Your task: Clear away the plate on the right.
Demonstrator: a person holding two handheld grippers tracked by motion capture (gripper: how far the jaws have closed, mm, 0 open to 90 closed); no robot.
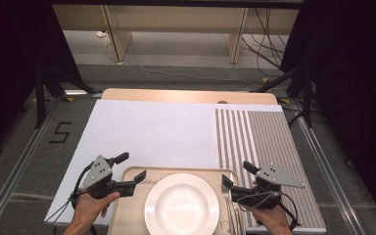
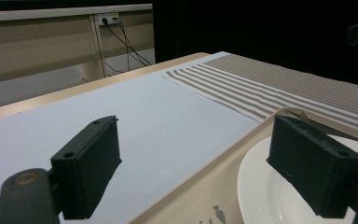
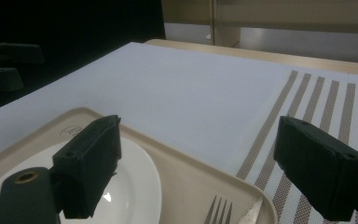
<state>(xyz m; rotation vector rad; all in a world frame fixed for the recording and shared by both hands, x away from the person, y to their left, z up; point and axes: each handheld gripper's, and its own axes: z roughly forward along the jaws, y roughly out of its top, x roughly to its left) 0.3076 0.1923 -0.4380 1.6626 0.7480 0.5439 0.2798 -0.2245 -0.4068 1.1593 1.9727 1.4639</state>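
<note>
Fingers on both grippers are spread wide apart, and nothing is held between them. The left gripper [image 1: 127, 172] hangs over the left far corner of the tray [image 1: 129, 205], with one black finger [image 2: 313, 171] above the plate [image 1: 181, 204] and the other [image 2: 87, 169] over the white sheet [image 1: 147, 132]. The right gripper [image 1: 238, 177] hangs over the right far corner of the tray, one finger [image 3: 89, 163] above the plate and the other [image 3: 324, 169] above the striped mat [image 1: 264, 147].

The tray sits at the near edge of the table, between the two hands. It carries the white plate in the middle, and a fork [image 3: 216, 211] and what looks like a knife [image 3: 251, 212] lie beside the plate on the right.

The tray looks stiff and light, probably plastic, with a low raised rim. The rim is the best place to pinch, one gripper on the left side and one on the right. The plate looks smooth and could slide or break, so the tray should stay flat and move slowly. The fork could slide too.
</note>
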